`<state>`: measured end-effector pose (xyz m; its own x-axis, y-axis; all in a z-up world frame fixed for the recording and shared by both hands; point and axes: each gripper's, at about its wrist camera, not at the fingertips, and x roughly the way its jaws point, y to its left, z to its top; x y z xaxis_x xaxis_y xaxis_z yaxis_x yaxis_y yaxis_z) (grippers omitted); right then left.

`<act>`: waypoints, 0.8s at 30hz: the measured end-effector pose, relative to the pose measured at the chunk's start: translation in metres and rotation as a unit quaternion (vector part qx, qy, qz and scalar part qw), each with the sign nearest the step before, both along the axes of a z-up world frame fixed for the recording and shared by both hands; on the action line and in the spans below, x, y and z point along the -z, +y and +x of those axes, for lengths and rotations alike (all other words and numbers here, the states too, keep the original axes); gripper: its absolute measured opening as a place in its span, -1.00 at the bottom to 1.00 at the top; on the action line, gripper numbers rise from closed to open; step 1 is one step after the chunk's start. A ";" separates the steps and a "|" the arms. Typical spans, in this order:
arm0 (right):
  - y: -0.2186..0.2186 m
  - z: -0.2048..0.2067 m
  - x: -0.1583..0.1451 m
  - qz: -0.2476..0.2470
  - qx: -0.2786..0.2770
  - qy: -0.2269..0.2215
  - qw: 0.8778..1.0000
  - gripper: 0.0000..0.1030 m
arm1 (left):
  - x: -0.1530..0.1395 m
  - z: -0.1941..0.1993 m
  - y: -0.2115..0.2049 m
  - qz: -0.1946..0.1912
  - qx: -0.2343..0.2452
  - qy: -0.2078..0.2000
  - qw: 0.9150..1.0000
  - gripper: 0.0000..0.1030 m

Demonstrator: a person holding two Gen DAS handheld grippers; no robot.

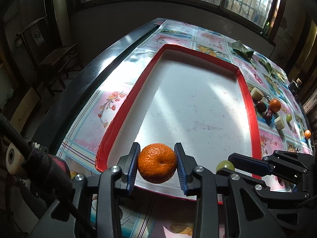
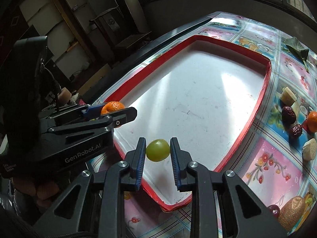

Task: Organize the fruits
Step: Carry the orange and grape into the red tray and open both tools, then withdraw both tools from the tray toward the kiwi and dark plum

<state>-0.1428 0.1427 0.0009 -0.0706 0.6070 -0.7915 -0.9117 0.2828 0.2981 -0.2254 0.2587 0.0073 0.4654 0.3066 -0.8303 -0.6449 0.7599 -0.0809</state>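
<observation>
While the left gripper [image 1: 156, 163] clamps a mandarin [image 1: 157, 163] and the right gripper [image 2: 158, 150] a green grape [image 2: 158, 150], both hang over the red-rimmed tray [image 1: 248, 99]. Each fruit is best lowered onto the tray floor before release, well apart, lest it roll.

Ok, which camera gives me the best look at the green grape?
The right wrist view. There the green grape sits whole and centred between the right gripper's pads, above the red tray. In the left wrist view only its top peeks out, mostly hidden behind that gripper's fingers.
</observation>
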 end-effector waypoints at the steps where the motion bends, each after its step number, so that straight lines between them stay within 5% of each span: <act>1: 0.001 0.000 0.002 -0.003 -0.001 0.000 1.000 -0.47 | 0.002 0.001 0.001 -0.002 0.000 0.001 1.000 -0.32; 10: 0.007 -0.003 0.012 -0.017 -0.003 -0.001 1.000 -0.39 | 0.012 0.005 0.001 -0.006 -0.002 0.025 1.000 -0.29; 13: 0.004 -0.002 0.008 -0.010 0.004 -0.002 1.000 -0.21 | 0.004 0.001 0.001 -0.006 -0.005 0.015 1.000 -0.03; 24: -0.062 0.008 -0.036 0.051 0.054 -0.010 0.997 0.01 | -0.021 -0.006 -0.017 -0.006 -0.014 -0.019 1.000 0.04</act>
<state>-0.1348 0.0805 0.0374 0.0151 0.6870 -0.7265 -0.8832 0.3497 0.3124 -0.2317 0.2413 0.0286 0.4886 0.3096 -0.8157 -0.6615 0.7410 -0.1150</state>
